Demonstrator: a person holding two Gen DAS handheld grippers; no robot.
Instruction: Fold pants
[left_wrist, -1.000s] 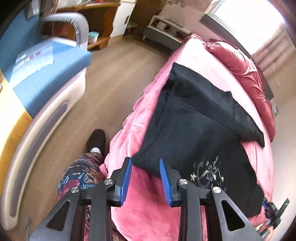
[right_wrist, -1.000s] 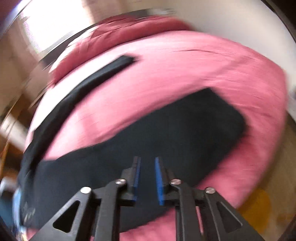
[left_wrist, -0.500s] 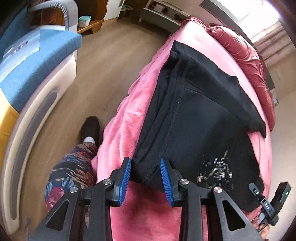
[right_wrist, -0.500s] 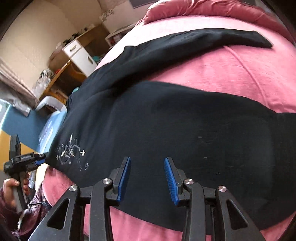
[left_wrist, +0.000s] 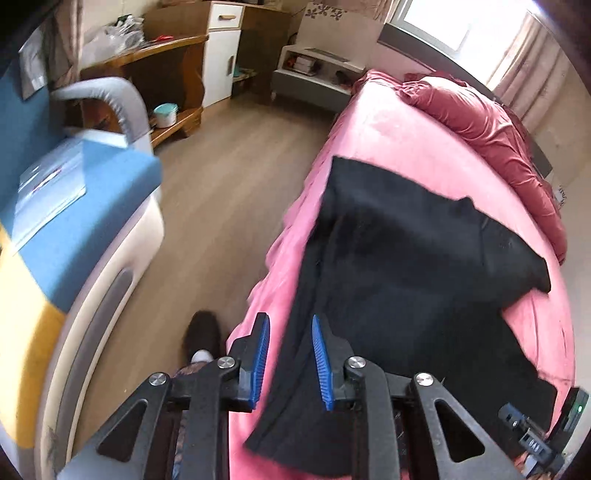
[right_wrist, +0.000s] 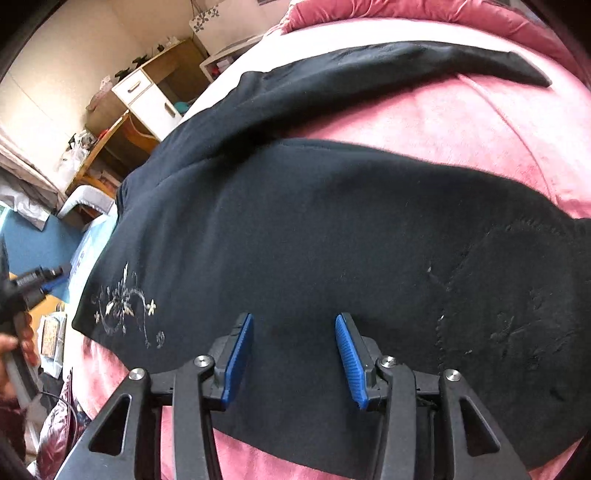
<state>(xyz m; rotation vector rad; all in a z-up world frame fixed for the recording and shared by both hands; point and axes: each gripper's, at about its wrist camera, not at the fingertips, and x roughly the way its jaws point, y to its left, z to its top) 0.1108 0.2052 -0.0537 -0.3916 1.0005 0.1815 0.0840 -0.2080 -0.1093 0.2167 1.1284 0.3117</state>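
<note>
The black pants (left_wrist: 406, 266) lay spread over the pink blanket (left_wrist: 373, 136) of a bed, running away from the left gripper (left_wrist: 288, 360) toward the far side; 1 leg lay ahead of it and the other angled off to its right. The left gripper pointed steeply down at the near left edge of the pants; its 2 blue pads (left_wrist: 320, 363) stood at a narrow gap and its jaws were closing, with the edge of the black cloth lying between them; whether the pads already pressed on the cloth could not be told. To the left of this gripper lay wooden floor (left_wrist: 221, 206), a dark slipper (left_wrist: 201, 338) just beside the bed, and further left a blue and yellow cushioned seat (left_wrist: 74, 236); a crumpled dark pink duvet (left_wrist: 491, 125) was bunched at the far right.

In the right wrist view the right gripper (right_wrist: 293, 360) hung over the broad upper part of the pants (right_wrist: 314, 229); its jaws were at a middling gap and opening, with black cloth seen beyond the gap but nothing pinched by the pads. White floral embroidery (right_wrist: 125, 306) on the pants sat to this gripper's left; further left, at the picture's edge, a hand (right_wrist: 14, 354) held the other tool's handle. Pink blanket (right_wrist: 461, 122) showed ahead between the 2 legs and just below the fingers.
</note>
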